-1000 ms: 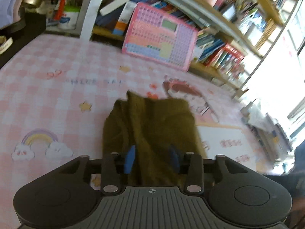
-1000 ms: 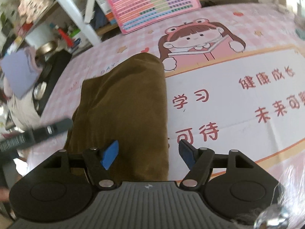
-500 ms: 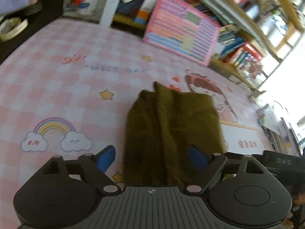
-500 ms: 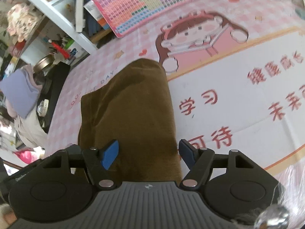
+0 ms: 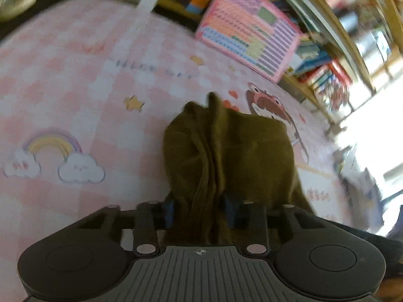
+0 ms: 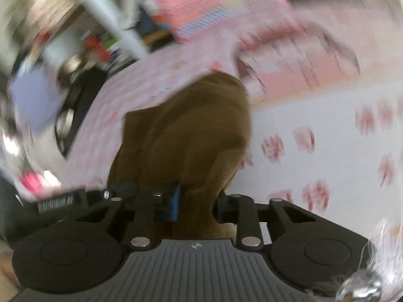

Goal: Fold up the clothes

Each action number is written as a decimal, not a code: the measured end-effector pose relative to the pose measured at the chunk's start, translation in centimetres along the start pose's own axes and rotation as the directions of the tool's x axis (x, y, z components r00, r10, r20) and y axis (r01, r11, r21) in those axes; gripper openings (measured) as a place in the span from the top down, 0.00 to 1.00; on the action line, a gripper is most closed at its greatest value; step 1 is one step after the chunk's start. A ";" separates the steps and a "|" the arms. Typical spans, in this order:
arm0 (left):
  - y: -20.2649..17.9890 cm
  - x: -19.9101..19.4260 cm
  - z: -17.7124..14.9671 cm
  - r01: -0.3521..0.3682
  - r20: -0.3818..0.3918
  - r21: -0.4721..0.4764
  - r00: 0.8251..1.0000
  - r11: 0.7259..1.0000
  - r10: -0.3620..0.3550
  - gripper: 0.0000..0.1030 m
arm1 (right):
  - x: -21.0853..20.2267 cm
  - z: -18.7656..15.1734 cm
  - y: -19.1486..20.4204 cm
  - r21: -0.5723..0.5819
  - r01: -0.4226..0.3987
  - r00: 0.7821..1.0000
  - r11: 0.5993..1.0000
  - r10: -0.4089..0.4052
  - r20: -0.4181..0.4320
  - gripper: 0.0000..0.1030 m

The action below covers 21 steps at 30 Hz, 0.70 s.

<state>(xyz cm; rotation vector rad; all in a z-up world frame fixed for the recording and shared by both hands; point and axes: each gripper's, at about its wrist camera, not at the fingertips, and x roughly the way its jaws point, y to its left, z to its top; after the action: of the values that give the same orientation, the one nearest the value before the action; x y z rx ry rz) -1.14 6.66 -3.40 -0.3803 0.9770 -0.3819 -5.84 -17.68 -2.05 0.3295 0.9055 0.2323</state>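
Olive-brown knit garment (image 5: 234, 151), already folded into a long narrow strip, lies on the pink checked cartoon-print mat (image 5: 75, 95) covering the tabletop, w/ its near end bunched up between both my tools. My left hand-held gripper (image 5: 200, 210) has its blue pads pressed in on a ridge of gathered cloth at the near-left edge; my right hand-held gripper (image 6: 196, 205) is likewise pinching the near-right part of the same end, blue pad (image 6: 176, 201) snug against the fabric. Right view is badly motion-blurred, so detail there is poor.

Step in hand, as I judge it: carry this near end up & over toward the far end to halve the strip. To do it well: keep both grips level & the same gap apart so the edge stays straight, lift just enough to clear the layers below, lay the edge down square on the far edge, then let go both sides together. Risk: the bunched grip may drag lower layers along or leave a twist.

Orientation: long axis runs away from me, near end at my grippers, far end pointing toward the pink keyboard-style toy board (image 5: 252, 37) leaning against the wooden bookshelf (image 5: 340, 58). Far-left corner sticks up a bit.
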 end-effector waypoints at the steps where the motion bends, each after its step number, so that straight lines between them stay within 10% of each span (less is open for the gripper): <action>1: -0.9 -0.4 -0.1 -0.019 0.010 0.045 1.000 0.999 0.018 0.72 | -0.4 -0.2 1.2 -0.084 0.027 0.999 0.996 -0.025 0.021 0.79; 5: -2.9 -1.5 -0.9 -0.015 0.021 0.130 1.000 0.991 0.012 0.72 | -1.4 -1.2 1.8 -0.157 0.069 0.997 0.985 -0.064 0.037 0.80; 18: 0.4 1.4 -1.5 0.063 -0.079 -0.042 0.995 0.997 -0.066 0.45 | -0.1 -1.7 -4.1 0.221 -0.035 0.998 0.975 0.046 -0.048 0.54; 21: 0.0 1.6 -1.7 0.067 -0.055 -0.032 0.996 0.997 -0.068 0.47 | 0.5 -2.0 -4.8 0.258 -0.070 0.996 0.964 0.084 -0.043 0.62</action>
<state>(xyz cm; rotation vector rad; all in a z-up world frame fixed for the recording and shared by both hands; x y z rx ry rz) -1.78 5.68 -5.44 -0.4327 1.0278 -0.4414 -6.91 -21.61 -5.39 0.6017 0.9786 0.1966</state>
